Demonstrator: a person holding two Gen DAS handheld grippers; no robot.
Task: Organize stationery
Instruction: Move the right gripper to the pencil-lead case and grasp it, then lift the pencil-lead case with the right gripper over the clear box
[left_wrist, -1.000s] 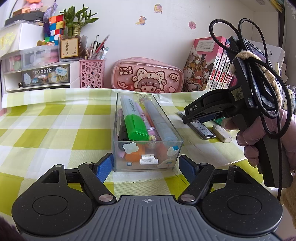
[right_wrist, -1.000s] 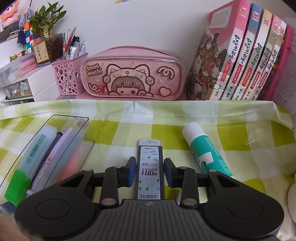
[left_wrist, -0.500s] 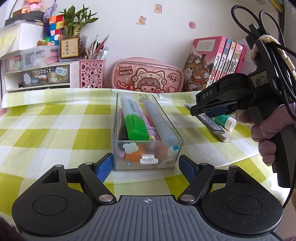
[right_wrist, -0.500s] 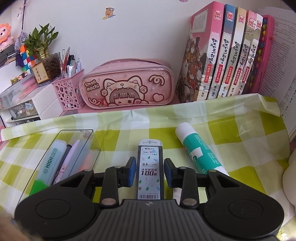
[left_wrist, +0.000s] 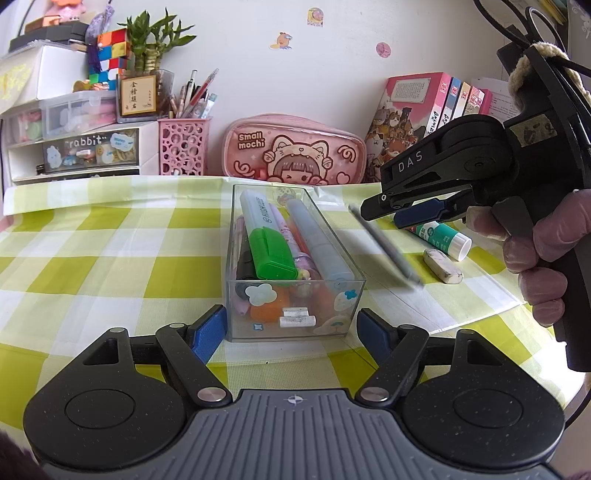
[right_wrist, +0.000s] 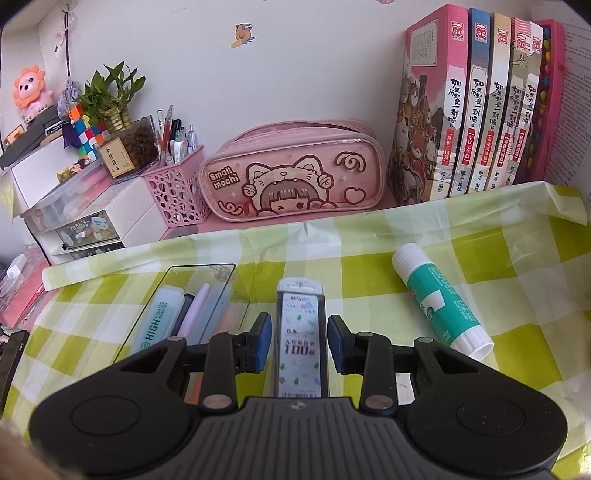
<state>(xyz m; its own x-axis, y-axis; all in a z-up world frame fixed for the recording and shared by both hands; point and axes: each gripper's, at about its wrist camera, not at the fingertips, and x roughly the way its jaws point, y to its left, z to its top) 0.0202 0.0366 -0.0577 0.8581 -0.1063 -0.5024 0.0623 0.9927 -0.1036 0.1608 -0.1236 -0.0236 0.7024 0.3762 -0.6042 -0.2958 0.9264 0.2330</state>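
A clear plastic box (left_wrist: 236, 254) full of highlighters and pens stands on the checked tablecloth. My left gripper (left_wrist: 290, 328) is shut on the box's near end, a blue pad against each side wall. The right gripper (right_wrist: 299, 343) is shut on a flat pencil-lead refill case (right_wrist: 300, 332), which sticks out forward between its fingers. In the left wrist view the right gripper (left_wrist: 384, 206) hovers above the cloth just right of the box, and the case (left_wrist: 388, 247) shows as a blurred grey strip slanting down from it. The box (right_wrist: 192, 295) lies left of the case.
A green-and-white glue stick (right_wrist: 439, 306) and a white eraser (left_wrist: 443, 264) lie on the cloth to the right. Along the back wall stand a pink pencil pouch (left_wrist: 295, 155), a pink pen holder (left_wrist: 183, 147), a drawer unit (left_wrist: 74, 151) and a row of books (right_wrist: 476, 110).
The right gripper has lifted the lead case off the cloth, risen and rolled a little, shifting toward the box. The left gripper and the box have stayed put.
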